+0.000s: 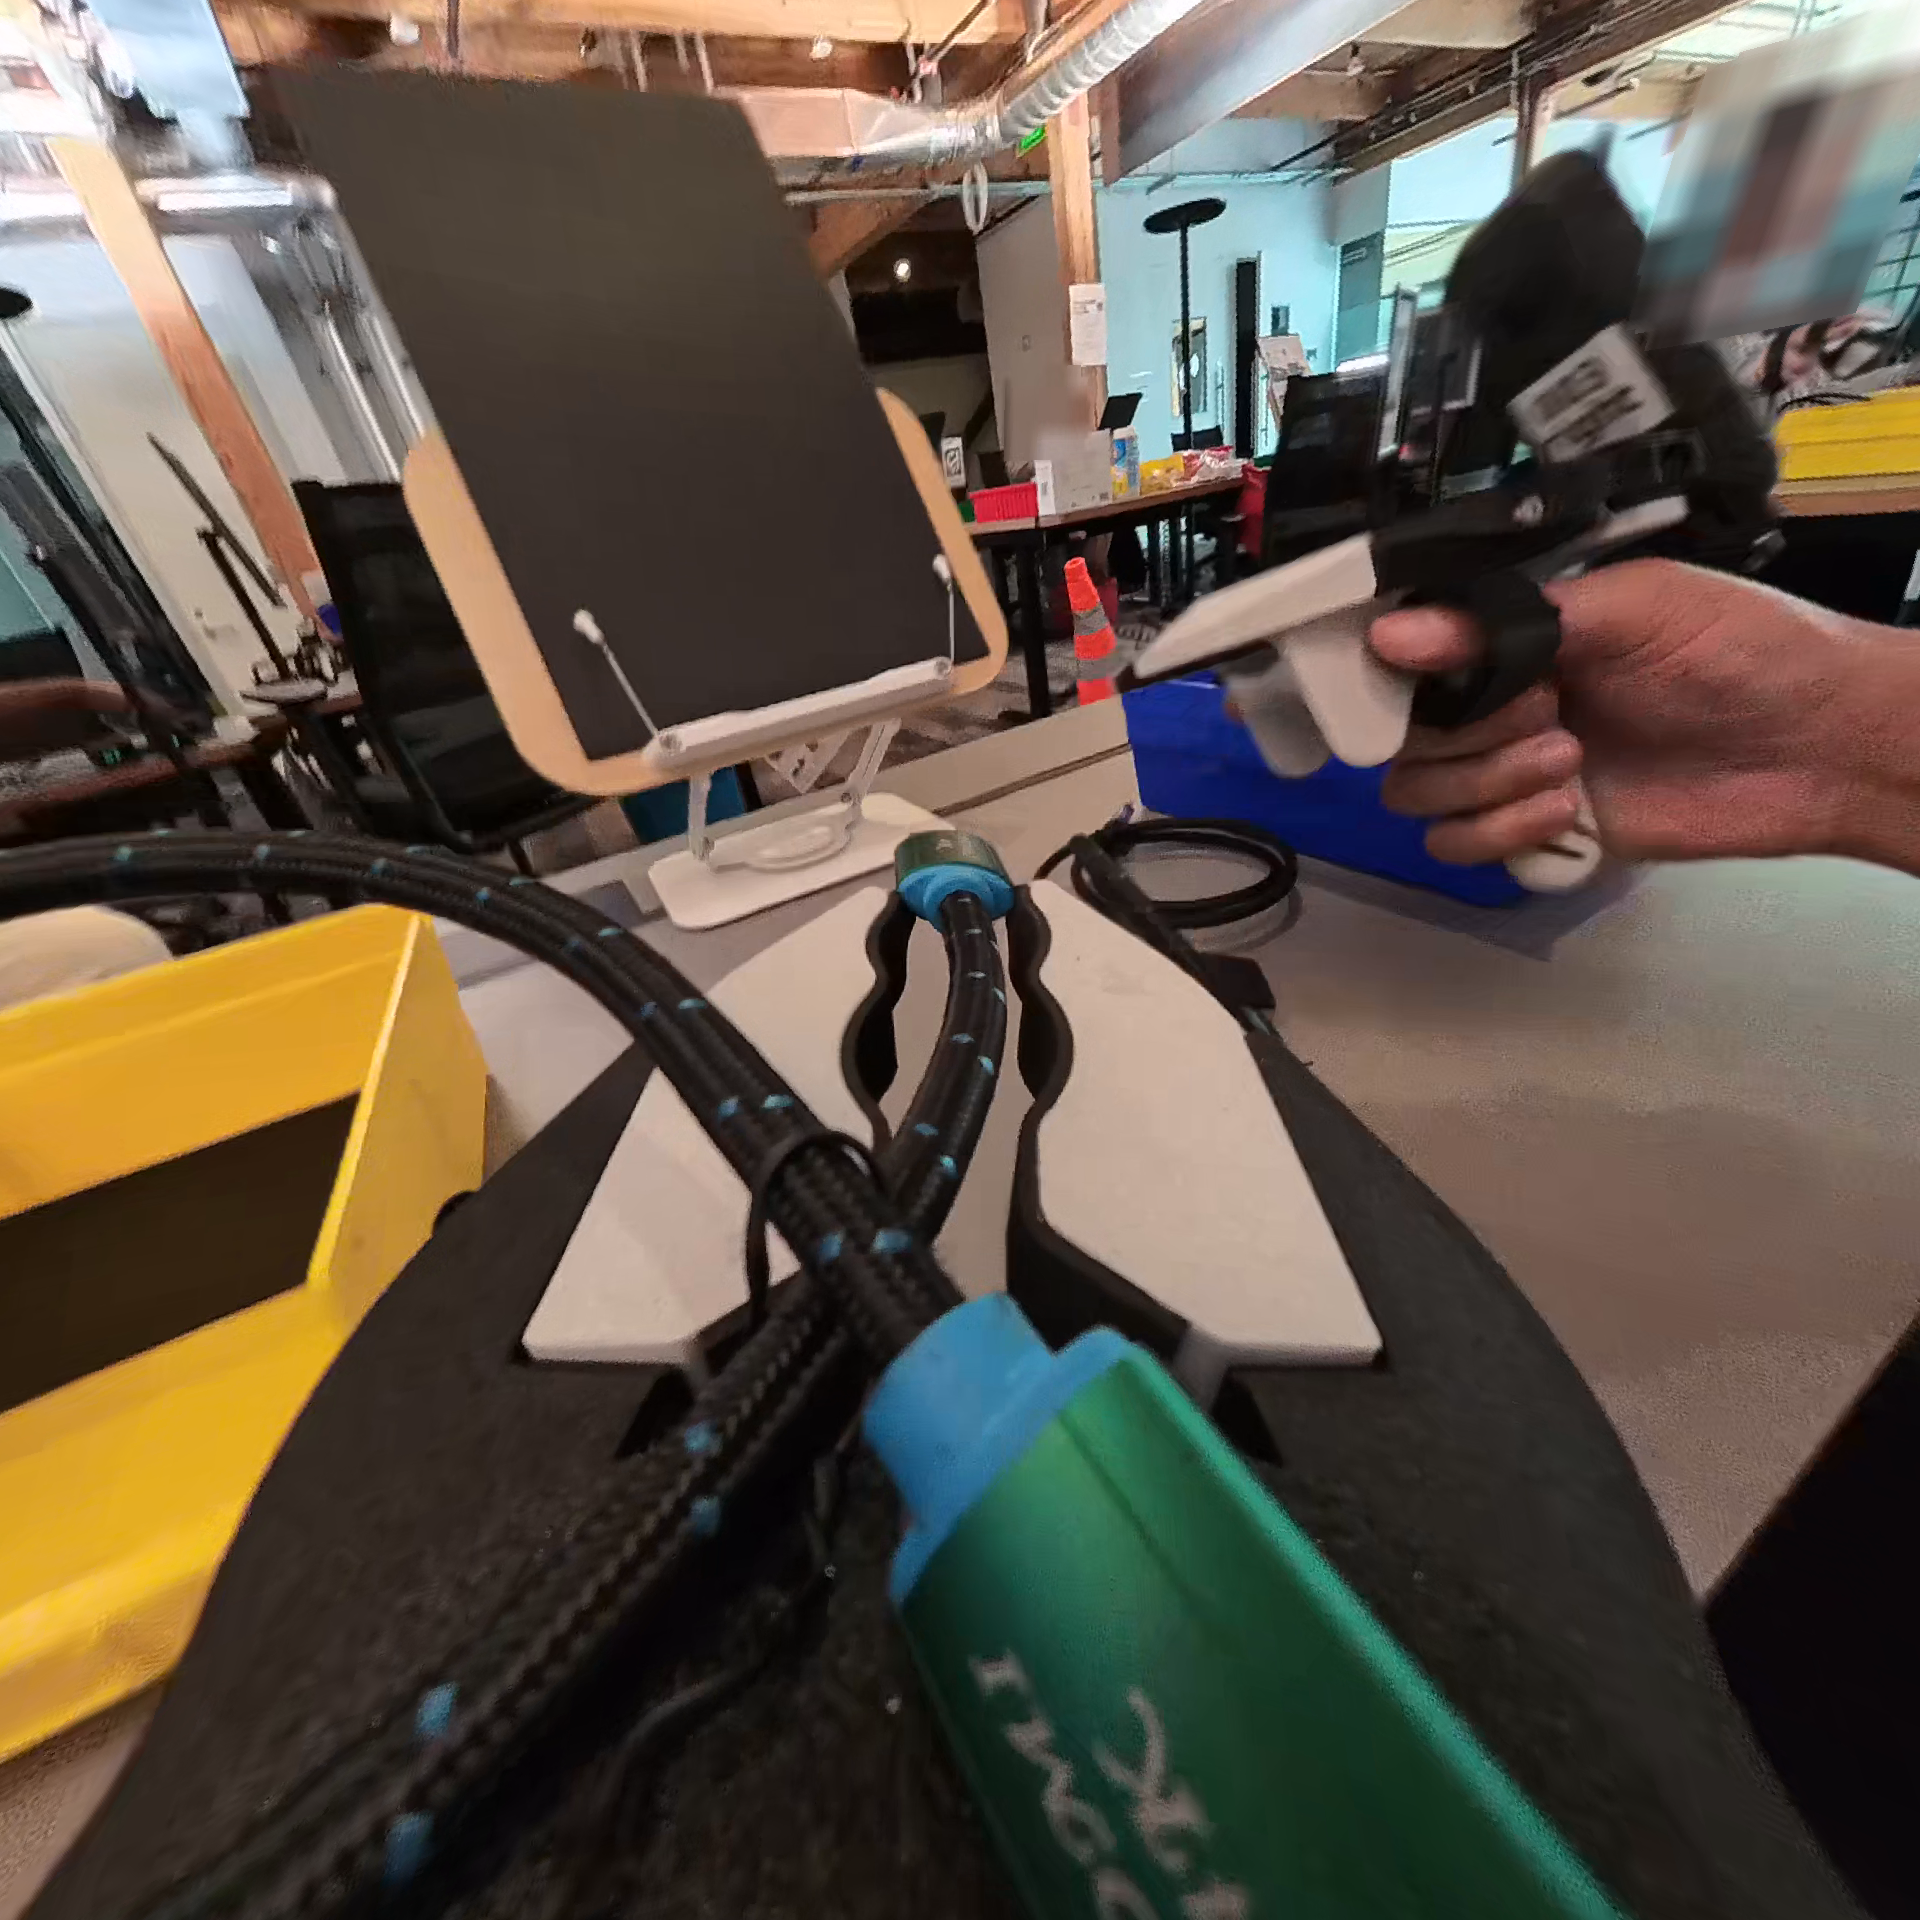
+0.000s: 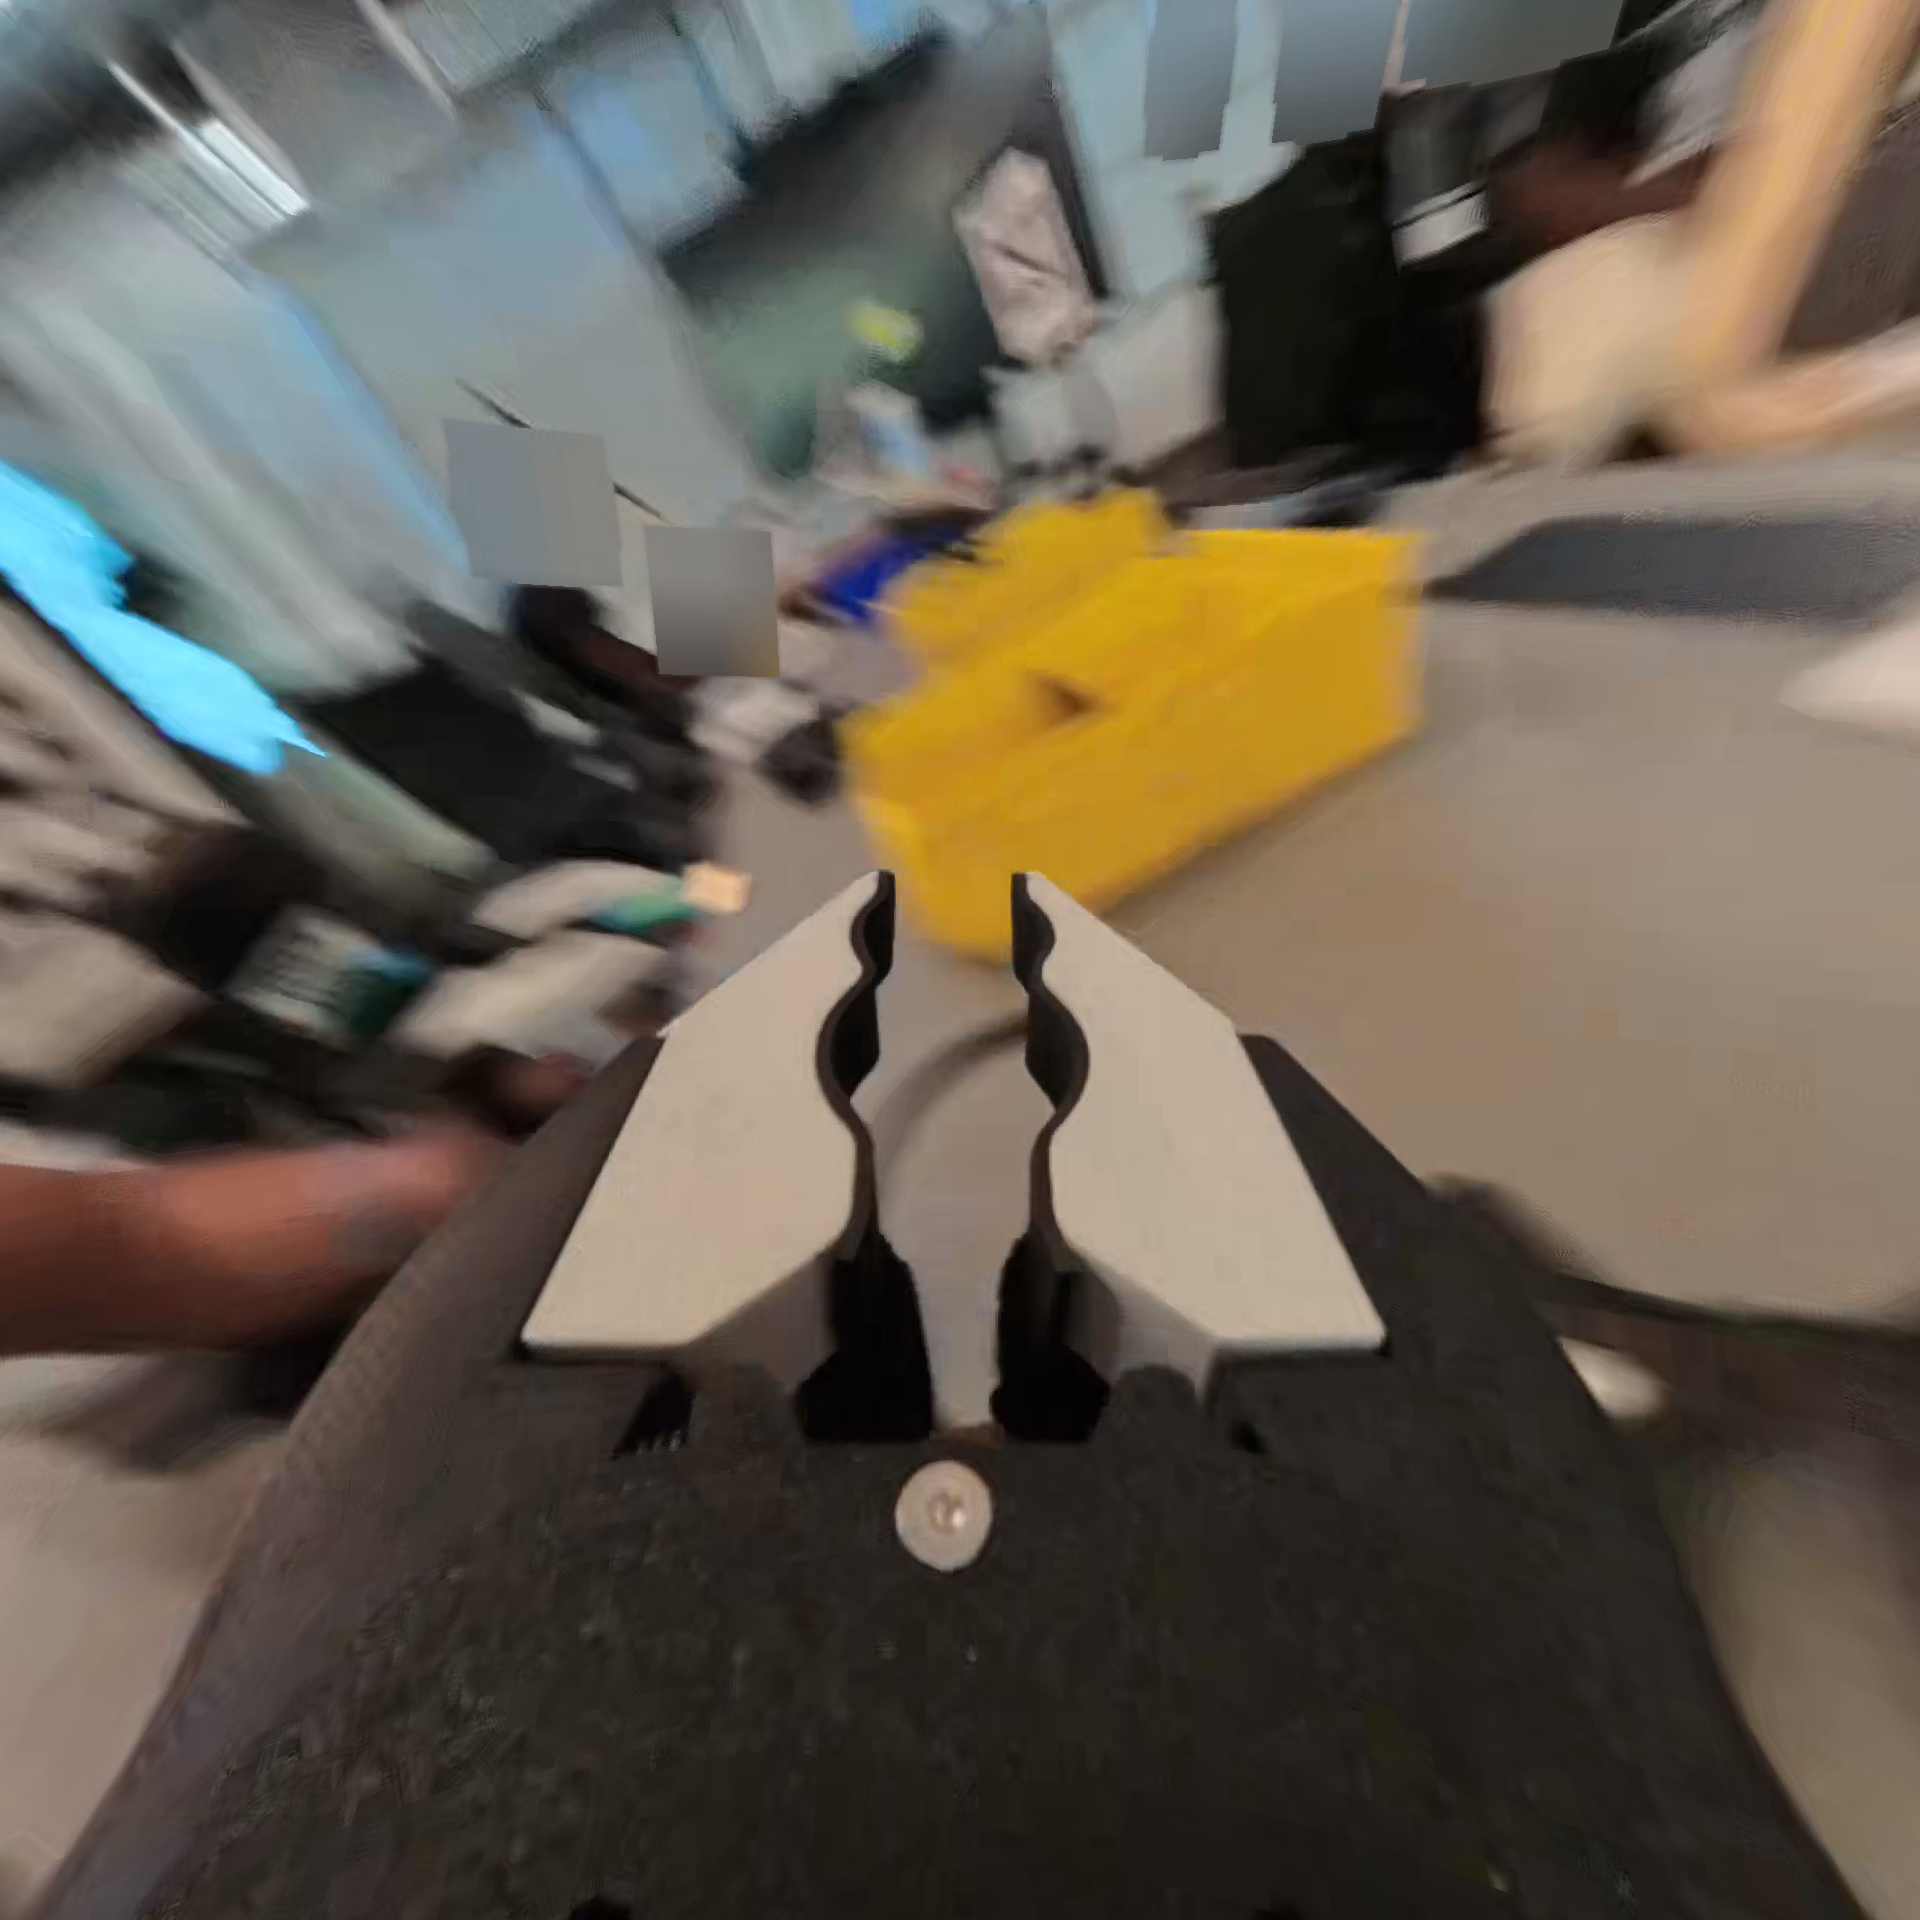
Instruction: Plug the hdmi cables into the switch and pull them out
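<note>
The left tongs [image 1: 951,914] are closed on a braided black-and-blue cable [image 1: 961,1039], pinching it just behind the blue collar of its green plug [image 1: 940,854], which pokes out past the tips at the middle of the left wrist view. The cable loops back over the tongs body, and its other green plug [image 1: 1195,1642] lies across the lower middle of that frame, very near the camera. The right tongs [image 2: 951,914] hold nothing; the jaws stand a little apart with a clear gap. In the left wrist view they hang in the air at upper right, gripped by a hand [image 1: 1662,717].

No switch can be made out in either view, and the right wrist view is badly smeared, so where the plug must go cannot be told. My guess is that the cable is being carried toward the switch. To do that well, the grip should move up onto the plug shell itself, since a hold on the cord lets the plug swivel. The free tongs could steady the switch.

The grey surface [image 1: 1507,1091] is open at right centre. A yellow bin [image 1: 208,1195] crowds the left, a stand with a dark board [image 1: 665,416] sits ahead, and a coiled black cable [image 1: 1184,868] lies before a blue bin [image 1: 1299,790]. The surface's edge falls away at lower right.
</note>
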### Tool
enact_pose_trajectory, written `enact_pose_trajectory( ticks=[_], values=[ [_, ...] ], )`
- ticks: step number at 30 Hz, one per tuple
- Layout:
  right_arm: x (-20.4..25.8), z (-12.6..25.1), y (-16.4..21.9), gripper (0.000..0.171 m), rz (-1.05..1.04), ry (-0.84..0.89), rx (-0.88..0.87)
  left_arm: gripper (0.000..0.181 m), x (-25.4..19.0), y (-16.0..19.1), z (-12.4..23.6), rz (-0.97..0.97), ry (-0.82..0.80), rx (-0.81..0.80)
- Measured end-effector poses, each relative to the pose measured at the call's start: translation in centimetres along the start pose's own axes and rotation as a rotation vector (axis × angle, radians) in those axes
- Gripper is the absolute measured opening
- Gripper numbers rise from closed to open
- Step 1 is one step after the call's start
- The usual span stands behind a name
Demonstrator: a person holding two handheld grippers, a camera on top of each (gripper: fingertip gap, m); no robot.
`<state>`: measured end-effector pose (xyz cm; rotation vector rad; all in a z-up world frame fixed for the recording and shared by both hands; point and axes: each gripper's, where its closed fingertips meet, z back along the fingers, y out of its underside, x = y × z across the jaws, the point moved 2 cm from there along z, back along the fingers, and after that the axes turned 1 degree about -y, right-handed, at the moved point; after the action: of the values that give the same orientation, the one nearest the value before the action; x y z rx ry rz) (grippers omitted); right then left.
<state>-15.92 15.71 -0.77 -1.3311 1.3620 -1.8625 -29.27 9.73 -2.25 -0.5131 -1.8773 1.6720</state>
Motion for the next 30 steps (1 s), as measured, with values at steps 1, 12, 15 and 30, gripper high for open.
enact_pose_trajectory(
  ticks=[1,12,15,30],
  values=[
    [-2.9,1.5,0.0,0.023,0.170,0.168,0.056,0.019,0.4,0.4,0.2,0.024,-0.006,0.014],
    [-11.9,5.2,10.8,0.055,0.385,0.405,0.577,0.019,0.6,3.4,-0.9,0.096,0.040,0.130],
    [-12.2,5.2,10.4,0.057,0.371,0.424,0.568,0.019,0.2,3.7,-1.0,0.083,0.049,0.142],
    [-11.9,6.0,7.3,0.000,0.393,0.502,0.427,0.019,-0.3,4.4,-1.1,0.075,0.068,0.181]
  ],
)
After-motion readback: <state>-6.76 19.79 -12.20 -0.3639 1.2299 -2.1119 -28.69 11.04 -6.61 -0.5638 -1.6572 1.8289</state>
